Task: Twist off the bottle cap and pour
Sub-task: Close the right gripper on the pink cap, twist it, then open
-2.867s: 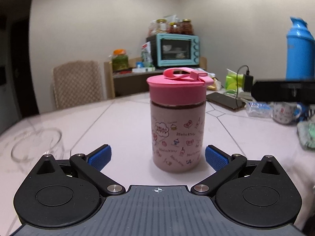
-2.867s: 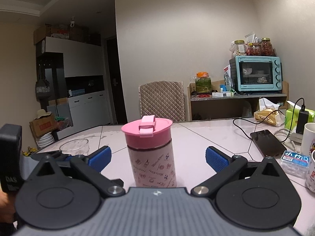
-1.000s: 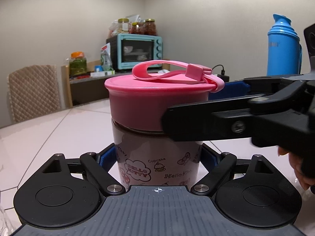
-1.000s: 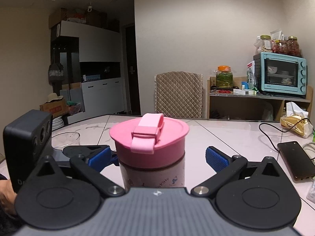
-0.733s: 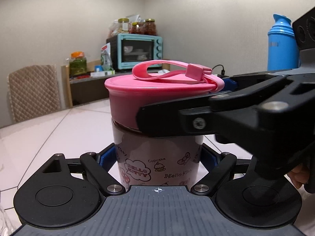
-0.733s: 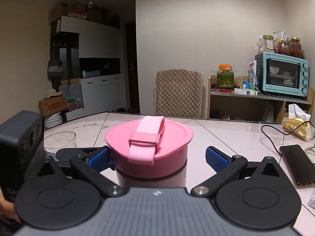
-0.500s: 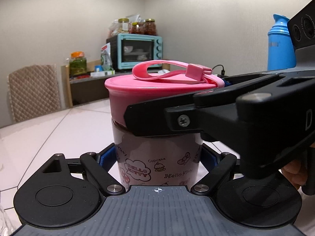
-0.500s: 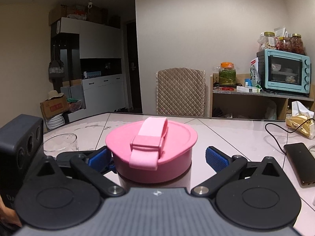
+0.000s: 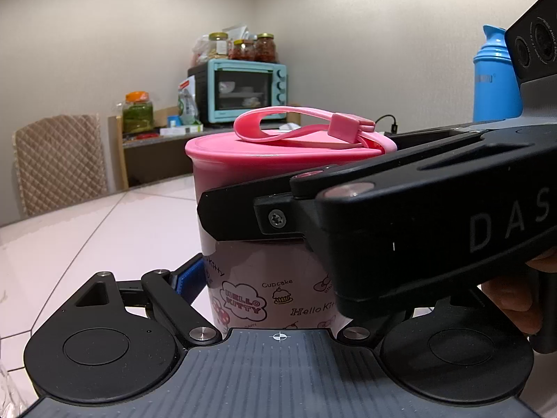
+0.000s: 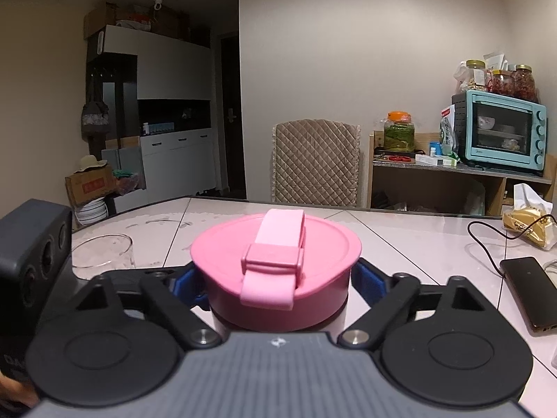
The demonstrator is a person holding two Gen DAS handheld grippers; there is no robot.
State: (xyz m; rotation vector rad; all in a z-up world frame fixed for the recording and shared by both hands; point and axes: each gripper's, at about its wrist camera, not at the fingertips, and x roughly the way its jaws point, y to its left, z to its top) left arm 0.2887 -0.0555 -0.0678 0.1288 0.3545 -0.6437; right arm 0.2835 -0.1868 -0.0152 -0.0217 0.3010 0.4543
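So the bottle (image 9: pixel 264 278) is standing upright on the pale tiled table (image 9: pixel 115 230), a pinkish-brown tumbler with little Hello Kitty and cupcake prints, and the pink cap (image 10: pixel 275 271) is still on it with its strap looped over the top. Your left gripper (image 9: pixel 271 278) is clamped around the printed body low down: you can see one blue pad (image 9: pixel 186 277) pressed flat against the wall of the bottle on the left side of the left wrist view, while the other pad is hidden behind the right gripper's black arm. Your right gripper (image 10: pixel 276 287) sits higher, at cap level, and its jaws have just been closing. In the right wrist view both blue pads now touch the sides of the cap, so it's gripping the cap.

In the left wrist view a bit of your hand (image 9: pixel 515 296) shows under the right gripper's body at the right edge.

Further out, a clear glass (image 10: pixel 102 252) stands on the table to the left of the bottle, well apart from it. A phone (image 10: pixel 529 289) with a cable lies off to the right. Behind are a quilted chair back (image 10: pixel 316 163), a teal toaster oven (image 10: pixel 501 132) on a shelf with jars on top, and a blue thermos (image 9: pixel 494 80).
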